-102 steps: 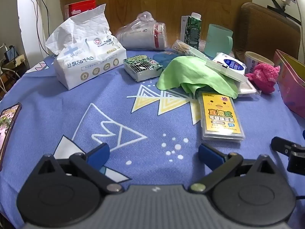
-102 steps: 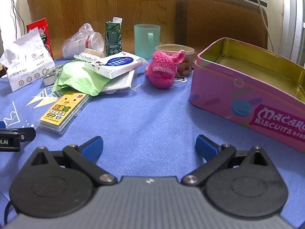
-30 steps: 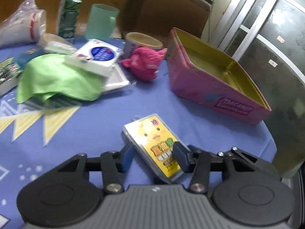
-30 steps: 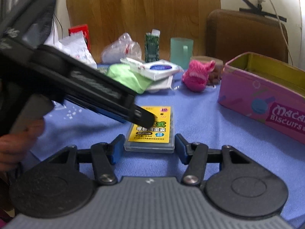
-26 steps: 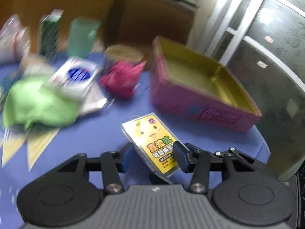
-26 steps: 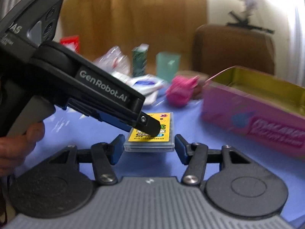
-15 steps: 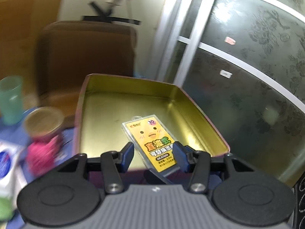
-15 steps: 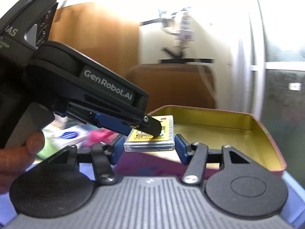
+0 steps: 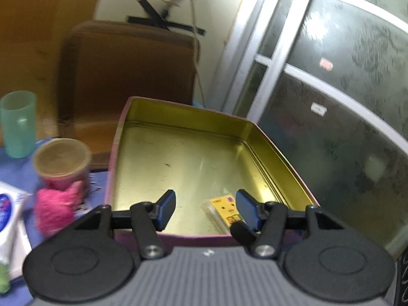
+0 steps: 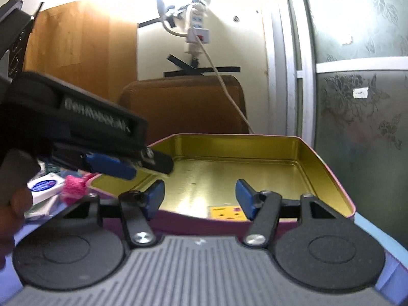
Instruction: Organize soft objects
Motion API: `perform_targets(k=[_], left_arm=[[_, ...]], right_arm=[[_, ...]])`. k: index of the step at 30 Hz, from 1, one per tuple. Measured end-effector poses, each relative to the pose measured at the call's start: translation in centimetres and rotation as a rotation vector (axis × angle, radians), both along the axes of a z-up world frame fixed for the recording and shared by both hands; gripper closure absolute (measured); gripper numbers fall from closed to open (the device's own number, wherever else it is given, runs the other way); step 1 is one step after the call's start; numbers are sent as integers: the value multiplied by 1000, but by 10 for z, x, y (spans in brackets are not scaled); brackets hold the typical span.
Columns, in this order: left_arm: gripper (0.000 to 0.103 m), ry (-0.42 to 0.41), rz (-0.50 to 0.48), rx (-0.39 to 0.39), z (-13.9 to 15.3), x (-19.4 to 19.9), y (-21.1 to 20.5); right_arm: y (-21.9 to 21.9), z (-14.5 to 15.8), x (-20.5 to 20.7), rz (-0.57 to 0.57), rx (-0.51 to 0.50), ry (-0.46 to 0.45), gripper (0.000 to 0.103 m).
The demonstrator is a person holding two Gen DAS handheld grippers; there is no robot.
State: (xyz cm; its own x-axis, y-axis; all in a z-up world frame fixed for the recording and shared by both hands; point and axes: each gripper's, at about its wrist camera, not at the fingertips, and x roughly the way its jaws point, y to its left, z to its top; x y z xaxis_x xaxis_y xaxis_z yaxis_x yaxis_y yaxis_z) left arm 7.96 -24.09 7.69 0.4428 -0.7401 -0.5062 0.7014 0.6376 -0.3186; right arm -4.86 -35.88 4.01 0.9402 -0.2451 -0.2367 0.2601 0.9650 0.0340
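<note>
The yellow pack (image 9: 224,208) lies inside the pink biscuit tin (image 9: 178,137), near its front wall, and shows again as the yellow pack (image 10: 225,213) behind the tin's front wall (image 10: 178,218). My left gripper (image 9: 206,210) hangs over the tin's front edge with its jaws opening and no pad on the pack. My right gripper (image 10: 199,197) hangs there too, its jaws also opening and empty. In the right wrist view the left gripper (image 10: 142,163) reaches in from the left, above the tin. A pink plush toy (image 9: 54,209) sits left of the tin.
A brown lidded tub (image 9: 61,160) and a green cup (image 9: 16,123) stand left of the tin on the blue cloth. A white wipes pack (image 9: 7,204) lies at the left edge. Behind the tin are a brown chair back (image 10: 183,102) and a glass door (image 9: 331,102).
Both grippers carried the yellow pack from the table to above the tin. Since half a second ago both have opened and the pack has dropped into the tin.
</note>
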Motion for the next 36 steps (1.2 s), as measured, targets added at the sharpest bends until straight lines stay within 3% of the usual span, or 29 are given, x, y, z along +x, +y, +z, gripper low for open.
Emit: perform_targets(k=[6,11,14,18,25,36], left_arm=[[41,-65,117,-15,4,-17,58],[41,-100,242,102,-17,-33,85],[41,-59,337,169,-33,-38,100],[41,24,459,200,-39,-44,110],[35,42,597,246,-16,-58,99],[30,-1,637,275,2,-96,71]], right_arm=[[38,-2,-18,91,45,24,38],[57,-18,-31,174,123,127,37],[60,-18,-34,204,153,162,37],[60,-14,-50,228,150,132,35],[46,-21,-63,272,162,101,33],[22,-23,-89,312,189,39,33]])
